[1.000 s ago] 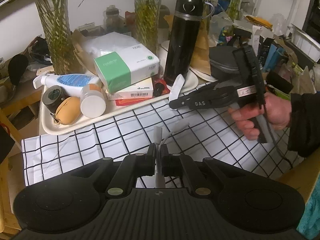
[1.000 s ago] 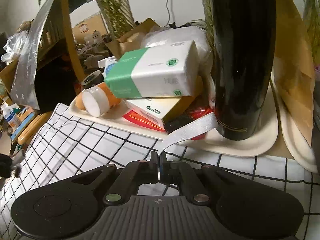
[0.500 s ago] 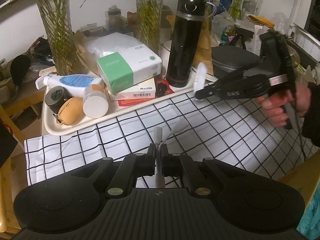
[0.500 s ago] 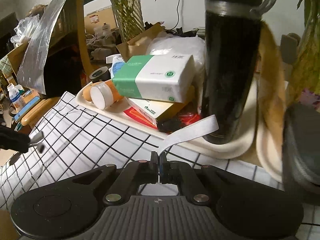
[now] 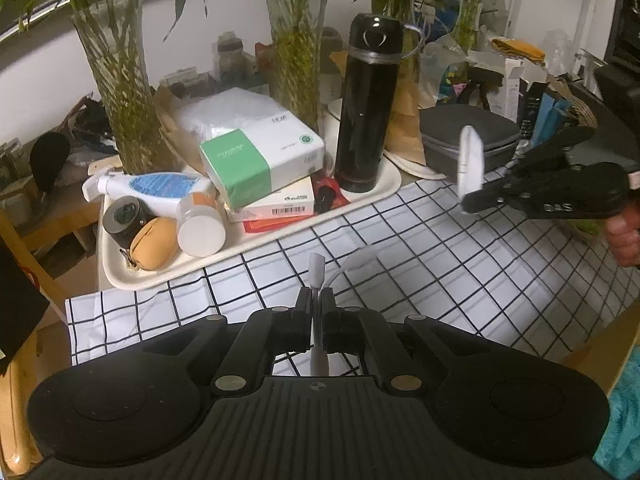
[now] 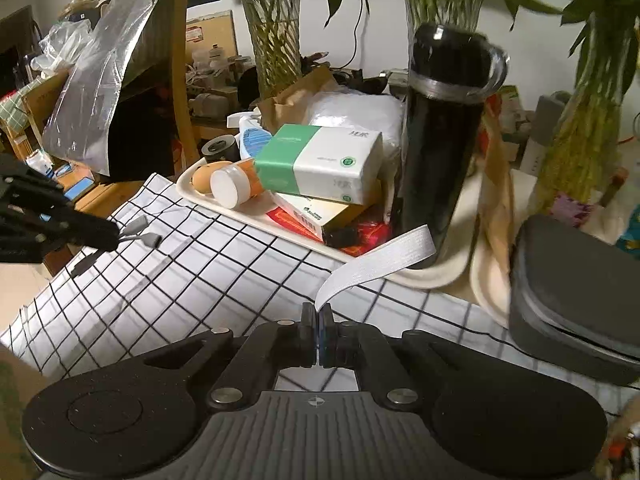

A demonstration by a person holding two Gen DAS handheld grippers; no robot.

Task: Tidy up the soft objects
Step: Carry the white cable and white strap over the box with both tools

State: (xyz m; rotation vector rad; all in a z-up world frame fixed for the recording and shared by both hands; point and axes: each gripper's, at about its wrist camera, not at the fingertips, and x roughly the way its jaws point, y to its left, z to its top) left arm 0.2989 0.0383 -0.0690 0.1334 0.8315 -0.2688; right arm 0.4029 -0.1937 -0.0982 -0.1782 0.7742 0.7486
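We see the left gripper [image 5: 316,300], low over the tabletop's [image 5: 400,248] near edge, clamped shut on a white adapter cable [image 5: 352,266] whose loop reaches toward the tray [image 5: 120,276]. Our right gripper [image 6: 317,316] is closed just as tightly on one end of a white elastic band [image 6: 376,264], its long axis running up and away from the fingers, off the cloth. Compared with a second ago, the right gripper has lifted and drifted toward the tabletop's right edge, while the left has hardly moved.
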